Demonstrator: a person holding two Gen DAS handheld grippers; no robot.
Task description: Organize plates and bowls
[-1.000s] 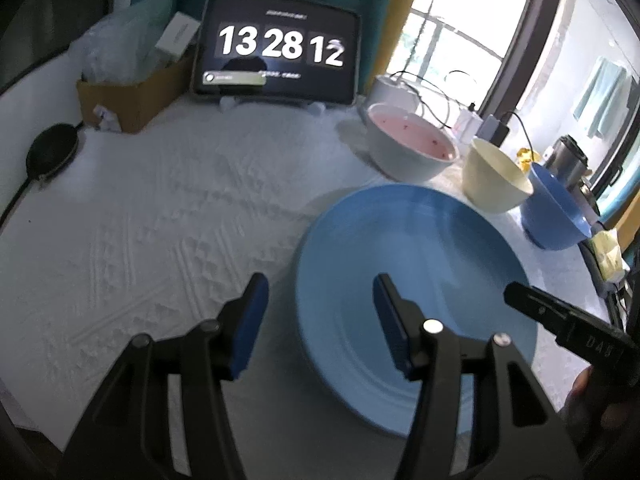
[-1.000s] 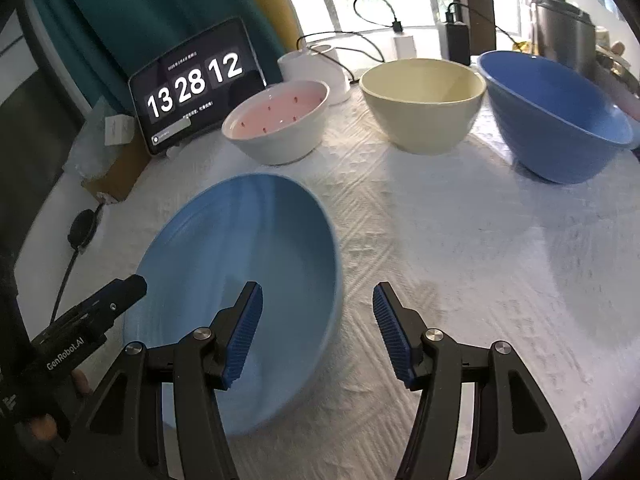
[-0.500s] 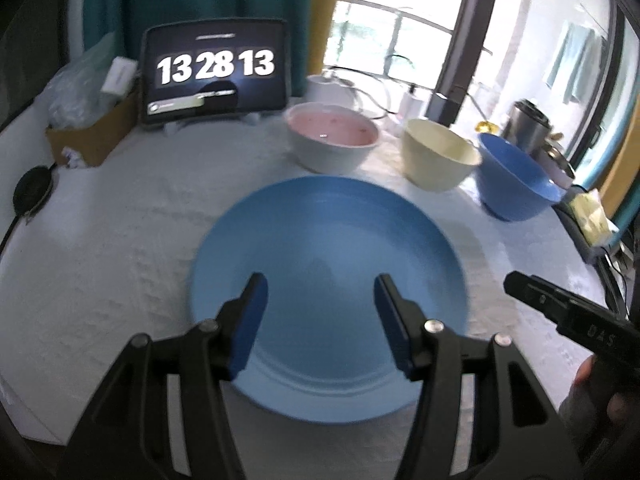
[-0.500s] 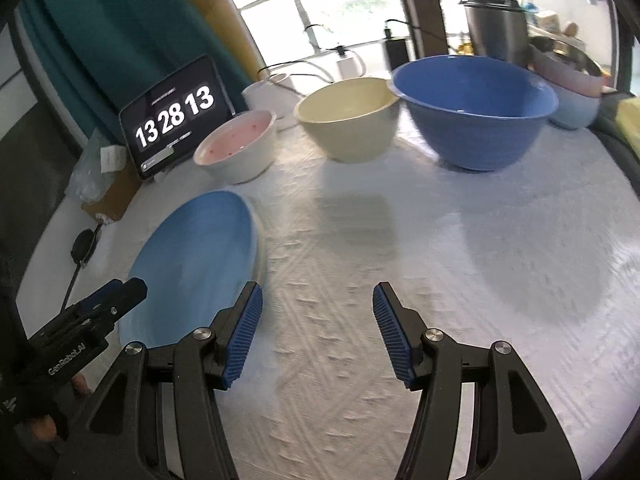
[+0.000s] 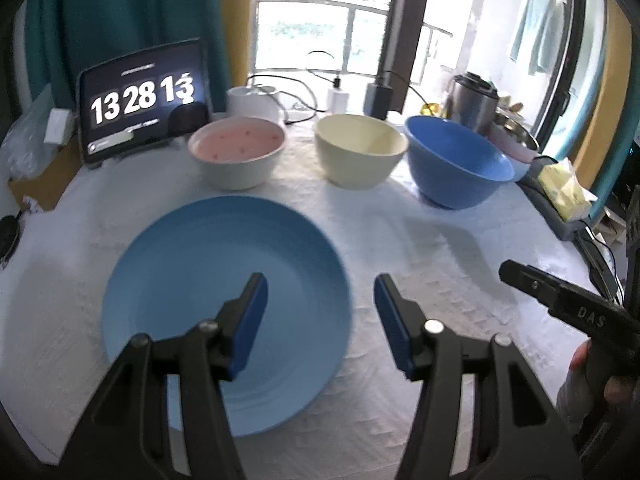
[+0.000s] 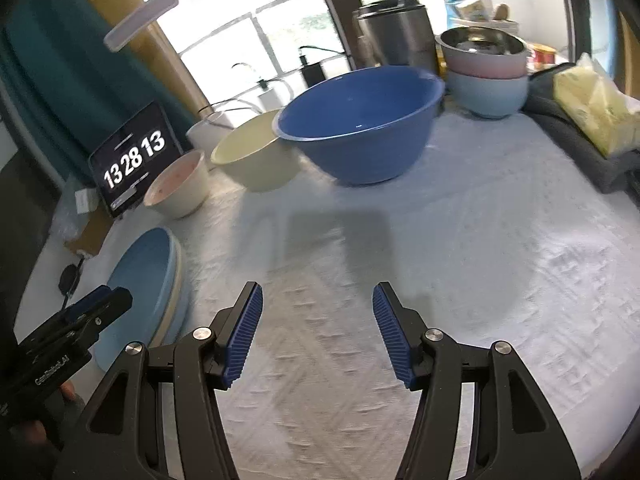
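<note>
Plate [image 5: 192,280], blue, lies flat under the left gripper [image 5: 320,320], whose jaws gape wide and empty. Ahead of the right gripper [image 6: 318,334], likewise wide and empty, stands a blue bowl [image 6: 360,128].

front: bare cloth [image 6: 460,240] | far edge: blue bowl [image 6: 360,124] (blocking)

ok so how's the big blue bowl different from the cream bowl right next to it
The blue bowl is larger and wider-mouthed than the cream bowl. It is saturated blue inside and out, whereas the cream bowl is pale yellow-white. In the row, the blue bowl sits at the right end and the cream bowl in the middle. Both stand upright and look empty on the white cloth.
</note>
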